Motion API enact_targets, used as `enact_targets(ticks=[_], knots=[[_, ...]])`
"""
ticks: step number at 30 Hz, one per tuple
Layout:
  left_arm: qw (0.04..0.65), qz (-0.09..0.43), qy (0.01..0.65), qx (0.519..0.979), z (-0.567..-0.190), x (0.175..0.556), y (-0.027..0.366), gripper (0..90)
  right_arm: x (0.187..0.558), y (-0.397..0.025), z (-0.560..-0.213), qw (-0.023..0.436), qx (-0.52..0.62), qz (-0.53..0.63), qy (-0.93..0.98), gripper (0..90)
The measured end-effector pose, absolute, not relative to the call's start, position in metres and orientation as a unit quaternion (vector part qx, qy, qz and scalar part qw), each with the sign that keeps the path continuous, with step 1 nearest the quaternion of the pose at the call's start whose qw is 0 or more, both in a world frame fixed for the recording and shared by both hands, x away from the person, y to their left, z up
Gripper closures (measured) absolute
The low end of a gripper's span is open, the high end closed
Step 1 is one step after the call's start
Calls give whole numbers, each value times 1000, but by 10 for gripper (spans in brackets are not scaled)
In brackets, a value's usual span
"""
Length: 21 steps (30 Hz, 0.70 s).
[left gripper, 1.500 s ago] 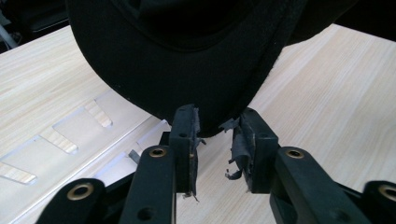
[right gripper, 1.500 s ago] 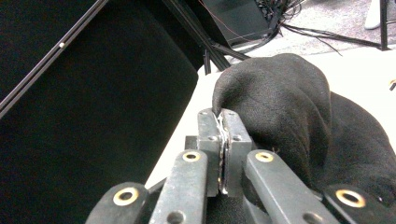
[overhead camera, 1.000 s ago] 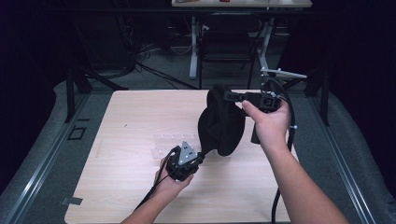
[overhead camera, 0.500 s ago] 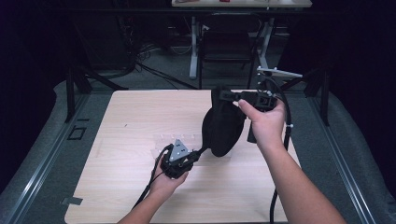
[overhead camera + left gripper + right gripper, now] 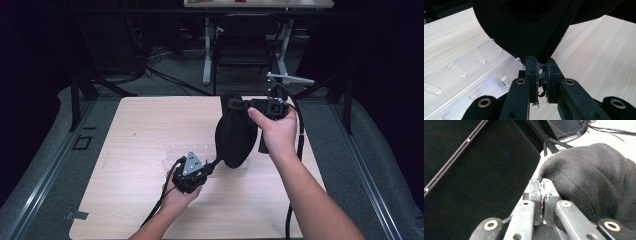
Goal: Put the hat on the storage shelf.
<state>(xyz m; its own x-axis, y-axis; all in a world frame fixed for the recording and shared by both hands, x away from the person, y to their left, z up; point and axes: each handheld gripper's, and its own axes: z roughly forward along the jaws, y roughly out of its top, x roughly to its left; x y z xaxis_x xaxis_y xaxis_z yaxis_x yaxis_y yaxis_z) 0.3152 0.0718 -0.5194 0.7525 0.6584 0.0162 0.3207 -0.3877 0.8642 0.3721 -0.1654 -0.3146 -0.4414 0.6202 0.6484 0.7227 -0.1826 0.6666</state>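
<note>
Both jaws clamped on the limp black woven cloth (image 5: 235, 137), right gripper (image 5: 240, 105) at twelve o'clock, left gripper (image 5: 216, 163) at six: keep taut, lift evenly.

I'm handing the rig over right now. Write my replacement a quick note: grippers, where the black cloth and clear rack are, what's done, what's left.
Left gripper: low over the table, jaws shut on the bottom edge of the black cloth.
Right gripper: raised, jaws shut on the cloth's top edge.
Cloth hangs between them, clear of the table.
Clear rack lies flat on the table under the cloth.
Done: cloth lifted, gripped at both ends.
Left: probably spreading or folding it and setting it down; keep both grips firm.
</note>
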Motion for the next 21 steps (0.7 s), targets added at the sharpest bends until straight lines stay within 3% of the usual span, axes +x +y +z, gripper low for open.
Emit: enact_targets(ticks=[8,21], knots=[[455,213,294,813,-524,309,70,852,372,-158,-315,69,-511,-572,-637,845],[456,223,305,806,-534,306,75,862,368,-176,-311,58,-514,-584,-625,841]])
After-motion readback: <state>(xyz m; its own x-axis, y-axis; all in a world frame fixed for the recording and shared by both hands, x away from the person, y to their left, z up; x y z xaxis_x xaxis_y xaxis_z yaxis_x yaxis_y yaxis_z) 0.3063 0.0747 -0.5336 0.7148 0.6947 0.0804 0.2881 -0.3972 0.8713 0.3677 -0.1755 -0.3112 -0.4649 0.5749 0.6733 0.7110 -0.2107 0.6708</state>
